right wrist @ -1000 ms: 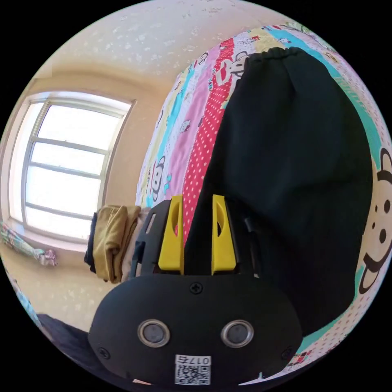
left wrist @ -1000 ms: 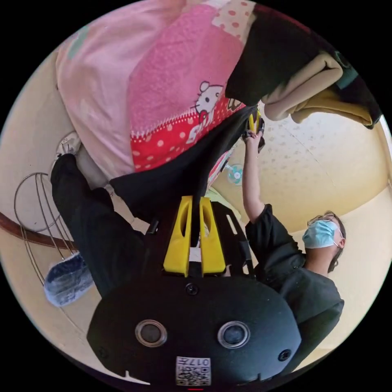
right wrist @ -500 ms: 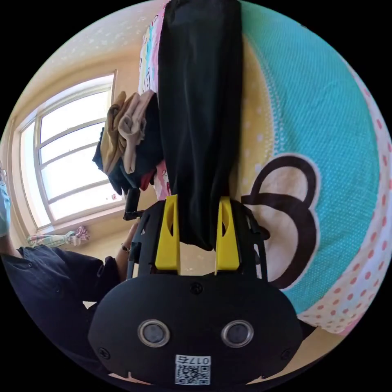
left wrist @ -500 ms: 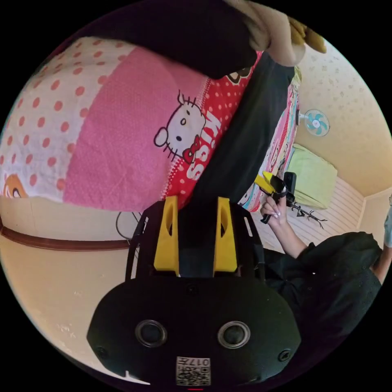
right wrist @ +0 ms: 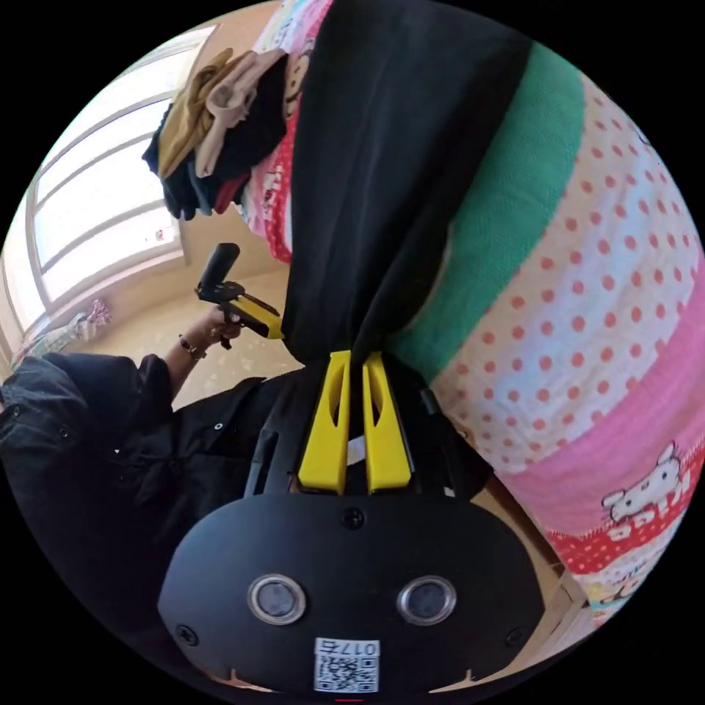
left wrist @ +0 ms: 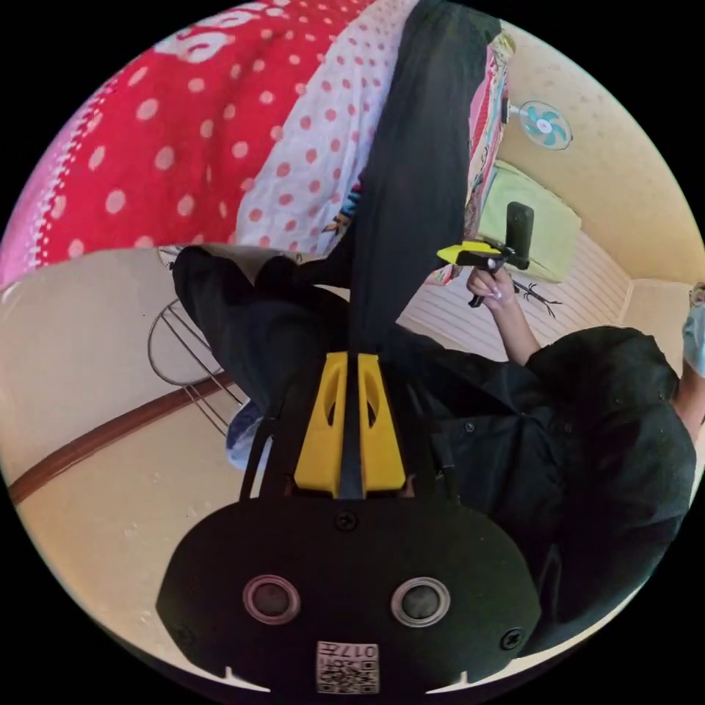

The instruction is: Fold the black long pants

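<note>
Both grippers pinch the black pants at the bed's near edge.

Our left gripper (left wrist: 350, 367) has its yellow jaws pressed together on a thin fold of the black long pants (left wrist: 415, 176); our right gripper (right wrist: 355, 367) is clamped on another gathered edge of them. From each pinch the cloth runs out flat along the patchwork bedspread (right wrist: 587, 294) and hangs off its edge toward us, likely so the end can be carried over for a fold. A pile of clothes (right wrist: 213, 139) sits at the bed's far corner, well apart.
</note>
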